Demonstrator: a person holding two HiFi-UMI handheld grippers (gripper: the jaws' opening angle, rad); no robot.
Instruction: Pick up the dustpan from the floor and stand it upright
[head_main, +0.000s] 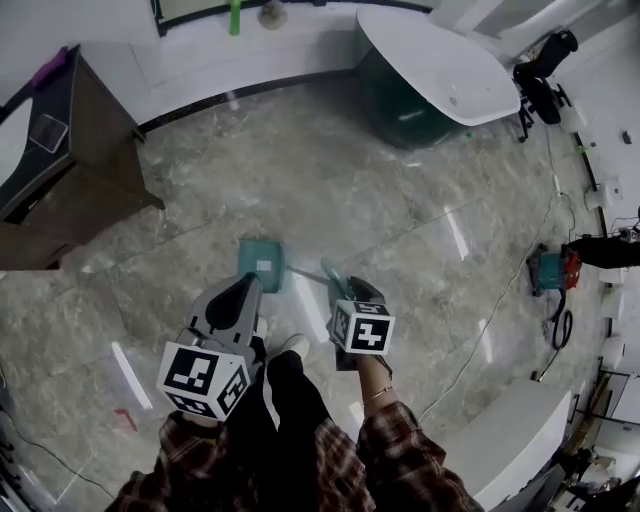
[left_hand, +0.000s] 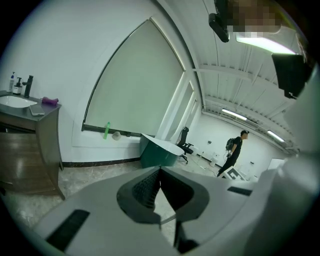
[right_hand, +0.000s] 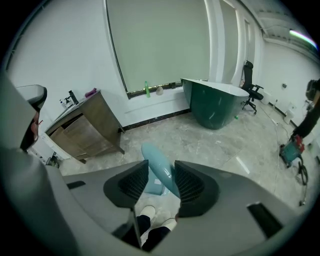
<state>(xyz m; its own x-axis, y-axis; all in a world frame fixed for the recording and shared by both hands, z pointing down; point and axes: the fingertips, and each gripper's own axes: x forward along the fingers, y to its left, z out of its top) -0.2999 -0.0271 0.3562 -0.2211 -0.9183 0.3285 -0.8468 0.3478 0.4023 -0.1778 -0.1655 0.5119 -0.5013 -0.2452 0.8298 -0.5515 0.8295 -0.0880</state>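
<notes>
**Head view.** The dustpan is low in front of the operator's feet, over the marble floor. Its teal pan faces the camera. A thin handle runs rightward to the right gripper, whose jaws are clamped on the handle's far end. Gripping at that end probably gives leverage to swing the pan beneath the handle, as standing it upright requires. The left gripper hovers just beside the pan and partly overlaps it, likely so that it is ready to steady the pan. This view does not show whether the left gripper touches the pan, or whether the pan rests on the floor.

**Left gripper view.** The left gripper has its jaws together, tips meeting, with nothing between them. The camera looks level across the room toward a green bathtub and a distant person. The dustpan is outside this view, so the gripper is not aimed at it.

**Right gripper view.** The jaws of the right gripper bear on the rounded teal grip of the handle, and the grip's tip projects beyond them. The pan lies beyond and below, mostly screened by the jaws. White shoes show in the gap underneath. The gripper body cuts off the pan's lower edge, so floor contact cannot be confirmed.
</notes>
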